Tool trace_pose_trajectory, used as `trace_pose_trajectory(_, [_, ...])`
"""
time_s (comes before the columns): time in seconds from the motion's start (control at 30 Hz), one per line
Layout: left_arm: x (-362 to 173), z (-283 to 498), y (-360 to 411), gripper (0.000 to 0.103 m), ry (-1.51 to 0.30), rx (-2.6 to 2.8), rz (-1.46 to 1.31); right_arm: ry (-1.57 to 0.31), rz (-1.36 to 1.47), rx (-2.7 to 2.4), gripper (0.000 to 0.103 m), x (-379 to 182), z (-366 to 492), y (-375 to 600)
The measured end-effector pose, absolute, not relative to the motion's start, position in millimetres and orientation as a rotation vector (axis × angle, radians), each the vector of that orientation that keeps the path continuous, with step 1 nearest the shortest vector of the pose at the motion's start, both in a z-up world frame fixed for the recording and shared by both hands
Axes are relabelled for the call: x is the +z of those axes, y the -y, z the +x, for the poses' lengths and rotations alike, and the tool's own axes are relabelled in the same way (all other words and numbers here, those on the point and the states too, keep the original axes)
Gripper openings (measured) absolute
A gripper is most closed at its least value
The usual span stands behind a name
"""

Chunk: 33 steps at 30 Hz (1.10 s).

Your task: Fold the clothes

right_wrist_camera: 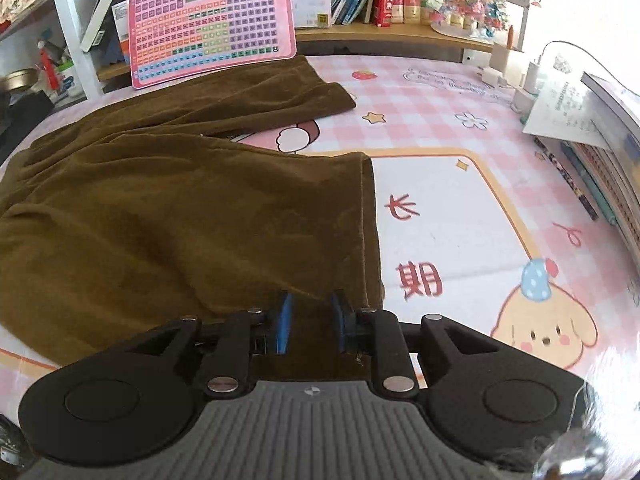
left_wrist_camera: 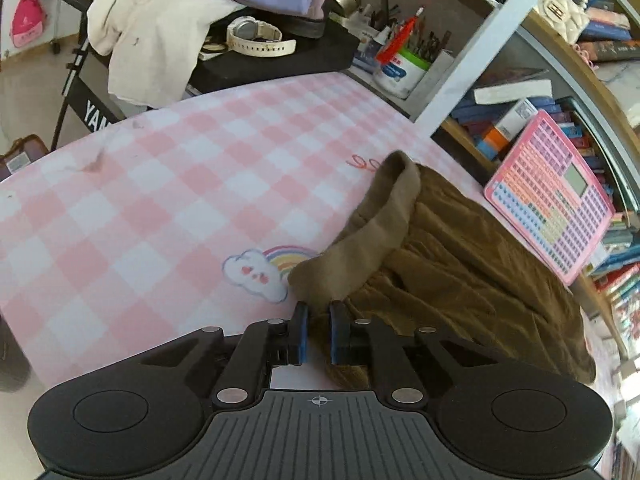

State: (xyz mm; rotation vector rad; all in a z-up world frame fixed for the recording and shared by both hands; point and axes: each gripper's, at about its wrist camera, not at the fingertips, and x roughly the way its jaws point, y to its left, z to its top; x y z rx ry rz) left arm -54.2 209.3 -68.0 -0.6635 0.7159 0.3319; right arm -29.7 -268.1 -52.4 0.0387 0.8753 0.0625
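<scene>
A pair of brown trousers [right_wrist_camera: 168, 200] lies spread across the pink checked mat [left_wrist_camera: 160, 184] that covers the counter, waistband toward the left gripper [left_wrist_camera: 318, 330] and leg hems toward the right gripper [right_wrist_camera: 312, 326]. The left gripper's blue pads are closed on the fabric at the waistband [left_wrist_camera: 368, 232], which is bunched and folded over beside a rainbow-and-cloud print (part of the mat). The right gripper's jaws clamp the near corner of the nearer trouser leg, just by its hem [right_wrist_camera: 368, 224]; the other leg [right_wrist_camera: 280, 92] stretches away toward a pink keypad toy [right_wrist_camera: 212, 20] leaning against the bookshelf. Books [right_wrist_camera: 612, 152] are stacked at the counter's right edge.
</scene>
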Motion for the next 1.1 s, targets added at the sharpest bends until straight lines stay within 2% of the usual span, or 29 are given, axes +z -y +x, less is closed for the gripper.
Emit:
trace_pose_trajectory(0.07, [-68.3,-57.4,-206.5,0.011,-0.717,0.323,-0.657,-0.872,0.04,0.067,0.018,-53.1,-25.5,271.2])
trace_pose_trajectory(0.13, [-67.4,-58.5,-200.5,0.011,-0.728,0.305,-0.65,-0.867,0.024,0.065,0.01,-54.1,-21.8,275.5])
trace_pose_trajectory(0.2, [-66.7,-59.2,-193.3,0.011,-0.741,0.282,-0.641,-0.863,-0.021,0.051,0.009,-54.8,-18.0,279.8])
trace_pose_trajectory(0.47, [-67.3,-59.7,-165.5,0.011,-0.76,0.201,-0.635,-0.858,-0.058,-0.018,0.009,-56.4,13.2,303.6])
trace_pose_trajectory(0.8, [-64.6,-58.3,-175.2,0.011,-0.755,0.253,-0.614,-0.835,-0.062,0.014,0.012,-57.9,22.6,288.8])
trace_pose_trajectory(0.87, [-63.4,-58.7,-173.9,0.015,-0.757,0.247,-0.596,-0.828,-0.049,0.016,0.012,-58.1,21.1,290.6])
trace_pose_trajectory(0.97, [-57.2,-59.9,-171.8,0.019,-0.758,0.233,-0.566,-0.823,-0.018,0.027,0.021,-56.0,18.4,293.9])
trace_pose_trajectory(1.0, [-53.8,-60.5,-170.4,0.019,-0.762,0.228,-0.548,-0.82,-0.005,0.03,0.028,-54.2,16.5,294.5])
trace_pose_trajectory(1.03, [-49.9,-61.4,-168.7,0.022,-0.763,0.222,-0.525,-0.816,0.007,0.033,0.034,-52.4,14.6,295.0])
trace_pose_trajectory(1.1, [-41.1,-64.0,-164.5,0.03,-0.756,0.208,-0.469,-0.796,0.02,0.03,0.036,-47.5,6.6,295.0])
